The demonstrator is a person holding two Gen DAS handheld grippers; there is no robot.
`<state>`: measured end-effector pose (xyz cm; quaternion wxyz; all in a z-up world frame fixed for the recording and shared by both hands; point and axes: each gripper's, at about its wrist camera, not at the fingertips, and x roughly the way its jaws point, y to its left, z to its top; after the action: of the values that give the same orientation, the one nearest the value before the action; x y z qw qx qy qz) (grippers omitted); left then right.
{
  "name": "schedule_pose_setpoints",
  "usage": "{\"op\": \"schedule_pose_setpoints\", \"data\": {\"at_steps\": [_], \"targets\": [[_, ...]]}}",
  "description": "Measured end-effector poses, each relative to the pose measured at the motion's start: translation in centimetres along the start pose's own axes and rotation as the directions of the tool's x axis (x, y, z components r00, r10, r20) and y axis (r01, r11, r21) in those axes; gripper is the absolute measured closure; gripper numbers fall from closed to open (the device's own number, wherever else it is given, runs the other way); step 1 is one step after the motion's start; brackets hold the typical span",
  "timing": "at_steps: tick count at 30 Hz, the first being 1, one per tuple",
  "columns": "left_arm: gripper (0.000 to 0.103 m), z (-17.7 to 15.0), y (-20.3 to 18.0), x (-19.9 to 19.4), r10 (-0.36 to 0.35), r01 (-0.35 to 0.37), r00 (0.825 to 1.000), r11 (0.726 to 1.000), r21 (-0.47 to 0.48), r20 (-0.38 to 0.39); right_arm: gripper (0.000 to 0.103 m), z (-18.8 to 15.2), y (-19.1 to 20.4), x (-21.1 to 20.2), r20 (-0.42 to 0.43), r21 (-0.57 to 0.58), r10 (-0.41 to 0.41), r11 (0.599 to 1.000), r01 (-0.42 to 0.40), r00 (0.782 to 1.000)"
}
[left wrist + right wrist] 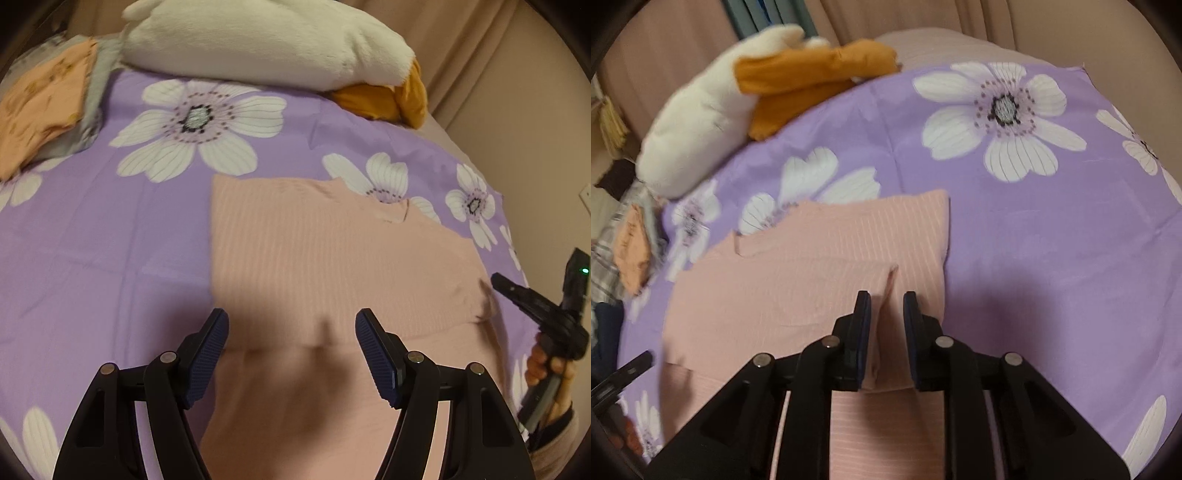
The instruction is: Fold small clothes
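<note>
A pink ribbed garment lies partly folded on the purple flowered bed sheet. My left gripper is open and empty, hovering over the garment's near part. In the right wrist view the same garment lies ahead. My right gripper has its jaws a narrow gap apart, with a raised fold of the pink fabric between them; I cannot tell whether they pinch it. The right gripper also shows at the right edge of the left wrist view, held in a hand.
A white plush toy with orange parts lies at the far end of the bed. Folded orange and grey clothes sit at the far left. Beige curtains hang behind the bed. The sheet's edge is at the far right.
</note>
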<state>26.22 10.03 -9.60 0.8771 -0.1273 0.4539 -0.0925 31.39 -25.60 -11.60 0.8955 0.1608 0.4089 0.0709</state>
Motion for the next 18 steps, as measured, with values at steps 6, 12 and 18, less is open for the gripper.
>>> {"op": "schedule_pose_setpoints", "data": {"at_steps": [6, 12, 18], "targets": [[0.044, 0.1, -0.3, 1.6, 0.006, -0.006, 1.000, 1.000, 0.017, 0.009, 0.086, -1.4, 2.0, 0.2, -0.045, -0.111, 0.133, 0.984, -0.137, 0.990], [0.044, -0.9, 0.5, 3.6, 0.044, -0.043, 0.998, 0.999, 0.029, -0.046, 0.090, -3.1, 1.2, 2.5, -0.098, -0.141, 0.052, 0.988, -0.065, 0.994], [0.044, -1.6, 0.7, 1.0, 0.007, -0.007, 0.999, 1.000, -0.001, -0.032, 0.080, -3.4, 0.7, -0.1, -0.091, -0.094, 0.101, 0.990, -0.109, 0.991]]}}
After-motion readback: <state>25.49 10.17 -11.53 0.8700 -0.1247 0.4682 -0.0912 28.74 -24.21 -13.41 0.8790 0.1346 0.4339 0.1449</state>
